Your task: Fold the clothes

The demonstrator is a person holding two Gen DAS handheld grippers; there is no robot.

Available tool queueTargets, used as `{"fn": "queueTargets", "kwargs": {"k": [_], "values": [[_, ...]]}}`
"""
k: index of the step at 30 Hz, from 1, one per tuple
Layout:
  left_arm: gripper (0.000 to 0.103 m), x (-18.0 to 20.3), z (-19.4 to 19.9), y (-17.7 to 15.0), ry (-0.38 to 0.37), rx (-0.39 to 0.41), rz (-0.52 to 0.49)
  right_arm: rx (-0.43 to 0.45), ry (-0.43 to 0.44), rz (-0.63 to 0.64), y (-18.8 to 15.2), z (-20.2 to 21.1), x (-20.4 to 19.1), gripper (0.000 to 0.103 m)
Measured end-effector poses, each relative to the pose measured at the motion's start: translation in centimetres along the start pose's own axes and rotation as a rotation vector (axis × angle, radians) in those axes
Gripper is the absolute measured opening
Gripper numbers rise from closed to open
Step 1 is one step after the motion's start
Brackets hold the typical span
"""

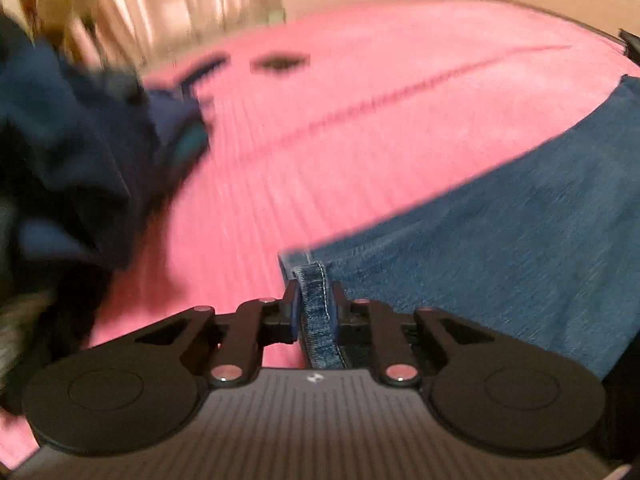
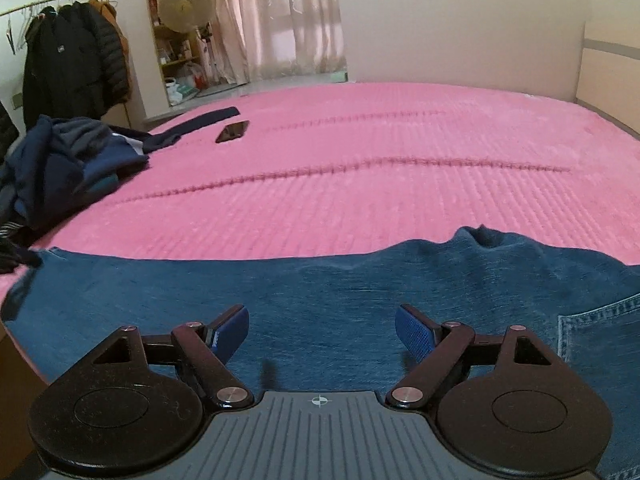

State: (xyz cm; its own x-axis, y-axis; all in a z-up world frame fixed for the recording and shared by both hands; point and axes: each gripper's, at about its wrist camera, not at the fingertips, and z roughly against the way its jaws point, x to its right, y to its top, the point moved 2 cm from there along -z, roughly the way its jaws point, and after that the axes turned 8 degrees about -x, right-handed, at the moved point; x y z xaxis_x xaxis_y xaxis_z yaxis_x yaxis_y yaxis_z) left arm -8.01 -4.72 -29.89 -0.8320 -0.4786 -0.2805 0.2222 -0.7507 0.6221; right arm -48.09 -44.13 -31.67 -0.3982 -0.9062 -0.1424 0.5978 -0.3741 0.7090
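Blue jeans (image 2: 320, 292) lie spread on the pink bed cover (image 2: 360, 184); a back pocket (image 2: 596, 332) shows at the right. My left gripper (image 1: 316, 300) is shut on a hem edge of the jeans (image 1: 500, 216), whose cloth runs off to the right in the blurred left wrist view. My right gripper (image 2: 320, 332) is open and empty, just above the flat denim, with blue pads (image 2: 414, 336) spread wide.
A heap of dark blue clothes (image 2: 60, 160) lies at the bed's left edge, and also shows in the left wrist view (image 1: 72, 152). A dark phone (image 2: 233, 131) and a dark strip of cloth (image 2: 204, 120) lie farther back. Coats hang on a rack (image 2: 72, 60) at the left.
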Motion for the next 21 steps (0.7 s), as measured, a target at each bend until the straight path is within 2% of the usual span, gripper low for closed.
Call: {"fn": "queueTargets", "kwargs": {"k": [3,8,11,14,16,18,21], "values": [[0.011,-0.8,0.8,0.9,0.016,0.055,0.023,-0.013,0.007,-0.012,0.1,-0.9,0.4,0.083],[0.012,-0.5,-3.8,0.1,-0.011,-0.065,-0.004,-0.054,0.021,-0.022,0.2,-2.8,0.8,0.083],[0.013,-0.2,-4.0,0.2,-0.001,-0.077,0.002,-0.072,0.022,-0.006,0.3,-3.0,1.1,0.083],[0.015,0.1,-3.7,0.5,0.039,-0.101,-0.032,-0.095,0.022,0.004,0.1,-3.1,2.3,0.083],[0.015,0.2,-3.1,0.7,0.076,-0.115,-0.05,-0.107,0.017,-0.022,-0.2,-2.9,3.7,0.083],[0.015,0.5,-1.8,1.3,0.118,-0.096,-0.065,-0.101,-0.002,-0.086,-0.6,-2.0,5.7,0.083],[0.015,2.1,0.2,3.5,0.101,-0.036,-0.087,-0.066,-0.065,-0.227,-2.1,0.2,9.5,0.083]]}}
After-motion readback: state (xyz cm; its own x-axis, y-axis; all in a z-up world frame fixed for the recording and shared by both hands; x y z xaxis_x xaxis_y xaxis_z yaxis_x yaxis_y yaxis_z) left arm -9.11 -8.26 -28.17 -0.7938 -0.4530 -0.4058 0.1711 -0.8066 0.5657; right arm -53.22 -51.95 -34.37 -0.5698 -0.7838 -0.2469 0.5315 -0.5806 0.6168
